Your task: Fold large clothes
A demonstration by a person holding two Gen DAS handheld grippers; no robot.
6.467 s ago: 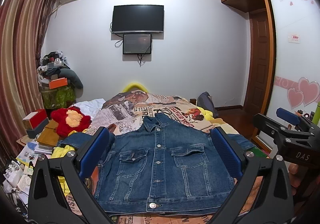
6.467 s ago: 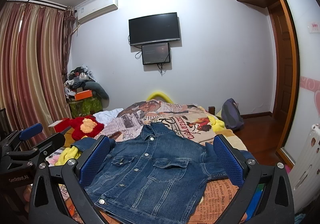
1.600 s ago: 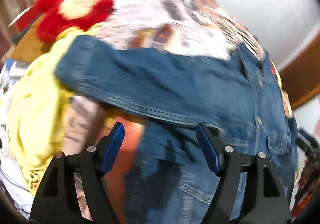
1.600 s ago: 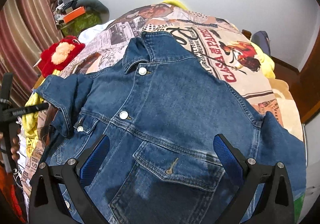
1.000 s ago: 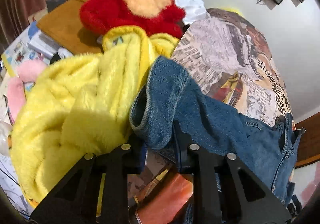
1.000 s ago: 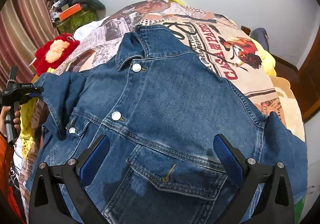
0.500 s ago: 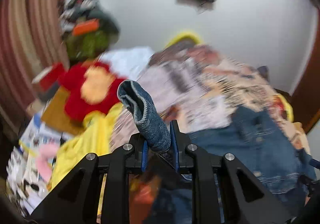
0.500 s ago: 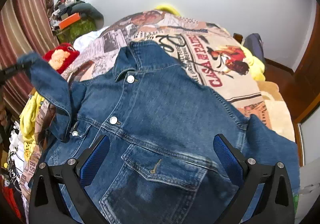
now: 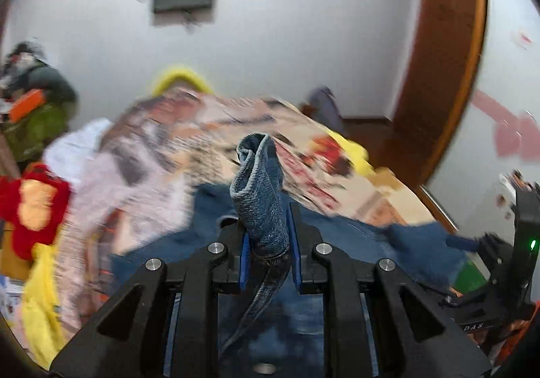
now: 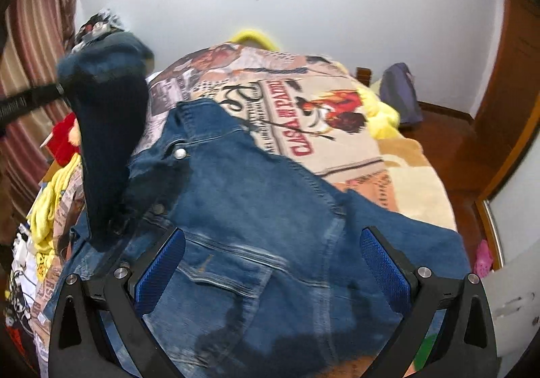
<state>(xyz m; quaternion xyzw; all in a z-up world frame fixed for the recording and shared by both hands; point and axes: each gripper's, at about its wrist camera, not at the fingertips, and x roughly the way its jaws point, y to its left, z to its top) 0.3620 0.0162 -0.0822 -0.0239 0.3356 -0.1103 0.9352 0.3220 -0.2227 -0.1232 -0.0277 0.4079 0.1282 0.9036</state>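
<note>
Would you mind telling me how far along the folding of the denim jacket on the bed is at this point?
Early stage. Done: the denim jacket lies spread front-up, buttoned, on the bed. In hand: the left gripper is shut on the cuff of one sleeve, lifted above the body. Left: laying that sleeve across, then the other sleeve, flat near the open right gripper, and the body folds.
</note>
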